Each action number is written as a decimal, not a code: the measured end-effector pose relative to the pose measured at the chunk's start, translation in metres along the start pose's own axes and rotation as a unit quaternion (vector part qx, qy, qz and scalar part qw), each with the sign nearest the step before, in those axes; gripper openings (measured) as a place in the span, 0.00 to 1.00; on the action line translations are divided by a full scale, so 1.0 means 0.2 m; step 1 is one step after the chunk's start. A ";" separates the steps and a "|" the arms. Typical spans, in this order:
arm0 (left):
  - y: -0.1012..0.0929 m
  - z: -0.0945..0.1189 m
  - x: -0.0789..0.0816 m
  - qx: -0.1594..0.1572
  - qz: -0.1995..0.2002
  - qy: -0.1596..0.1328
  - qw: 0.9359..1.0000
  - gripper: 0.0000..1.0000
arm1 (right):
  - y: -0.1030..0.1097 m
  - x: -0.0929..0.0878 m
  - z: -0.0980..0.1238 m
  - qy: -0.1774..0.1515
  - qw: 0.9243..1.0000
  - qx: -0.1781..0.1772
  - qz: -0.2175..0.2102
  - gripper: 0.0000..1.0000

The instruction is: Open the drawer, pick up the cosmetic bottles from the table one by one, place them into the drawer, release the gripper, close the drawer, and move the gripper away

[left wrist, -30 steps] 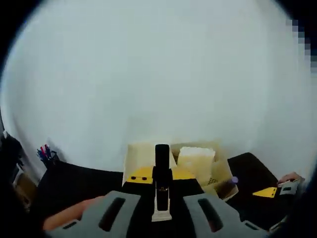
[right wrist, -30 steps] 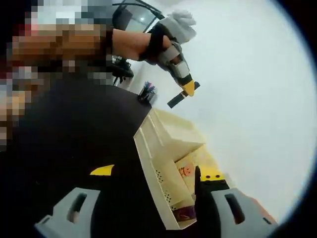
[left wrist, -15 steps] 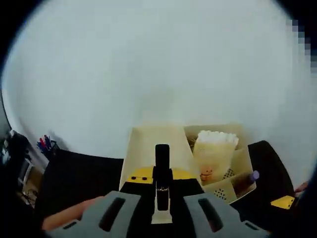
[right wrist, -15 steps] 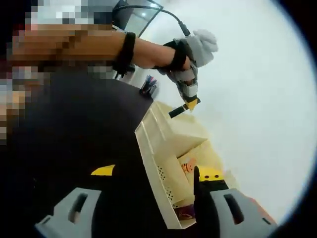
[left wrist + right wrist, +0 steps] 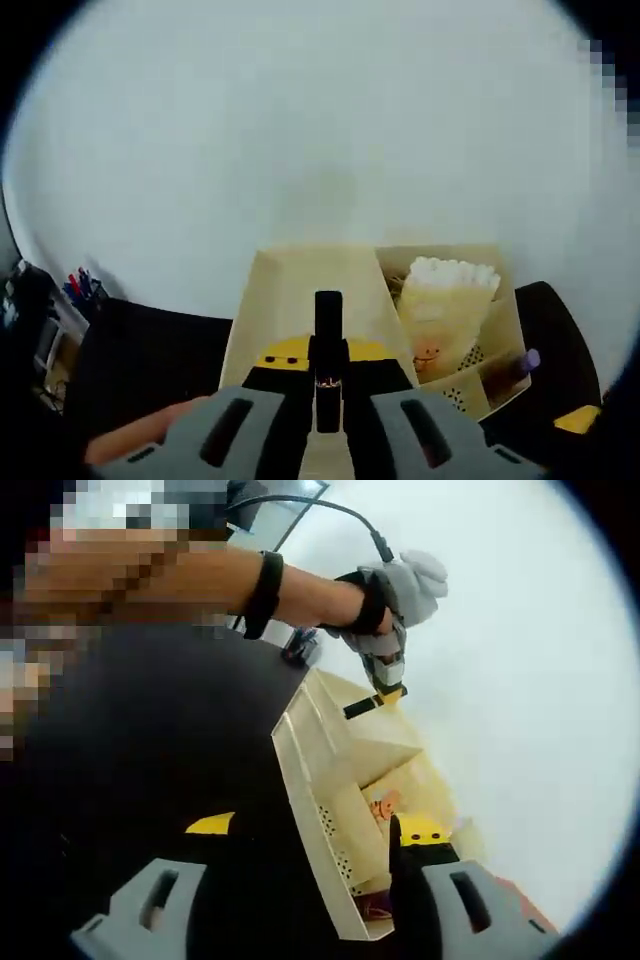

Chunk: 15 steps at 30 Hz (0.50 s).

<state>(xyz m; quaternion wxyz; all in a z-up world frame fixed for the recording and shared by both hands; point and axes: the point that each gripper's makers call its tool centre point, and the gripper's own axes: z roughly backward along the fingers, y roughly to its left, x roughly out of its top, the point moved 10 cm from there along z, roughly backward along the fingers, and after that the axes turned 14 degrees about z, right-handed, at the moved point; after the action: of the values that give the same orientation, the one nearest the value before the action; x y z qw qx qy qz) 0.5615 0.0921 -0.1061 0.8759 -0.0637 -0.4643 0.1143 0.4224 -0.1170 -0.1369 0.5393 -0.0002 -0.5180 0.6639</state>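
The left tool (image 5: 318, 420) pinches a dark bottle (image 5: 327, 350) upright between its jaws, just ahead of it the open cream drawer (image 5: 300, 300) of an organizer. The right gripper view adds the side-on picture — the left tool (image 5: 375, 702) held over that drawer (image 5: 345, 735) by a gloved hand (image 5: 400, 590) — while the right tool (image 5: 300, 920) stands spread over the dark worktop (image 5: 150, 780).

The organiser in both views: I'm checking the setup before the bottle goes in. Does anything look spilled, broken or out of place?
Nothing stands out. The cream organiser sits level on the dark table, its packet upright in its own compartment. The left tongs hold a dark bottle upright above it. No spill or damage shows.
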 end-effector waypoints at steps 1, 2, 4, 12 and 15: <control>0.00 -0.01 0.00 0.002 0.000 -0.001 1.000 0.07 | 0.00 0.00 0.00 0.000 1.000 0.000 0.001 0.56; -0.01 -0.02 -0.03 0.002 0.000 -0.002 1.000 0.07 | 0.01 0.00 0.00 0.000 1.000 0.001 0.001 0.56; -0.01 -0.04 -0.05 0.004 0.001 -0.001 1.000 0.07 | 0.01 0.00 0.00 -0.001 1.000 0.001 0.002 0.56; 0.01 -0.10 -0.07 0.012 0.012 0.000 1.000 0.07 | -0.03 0.01 -0.03 0.004 1.000 0.003 0.006 0.55; 0.02 -0.11 -0.07 0.014 0.011 0.000 1.000 0.07 | -0.03 0.01 -0.03 0.005 1.000 0.005 0.008 0.54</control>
<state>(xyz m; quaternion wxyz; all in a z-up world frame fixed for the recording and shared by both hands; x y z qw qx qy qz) 0.5715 0.0911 -0.1312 0.8754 -0.0562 -0.4619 0.1308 0.4294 -0.1121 -0.1336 0.5368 -0.0054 -0.5120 0.6706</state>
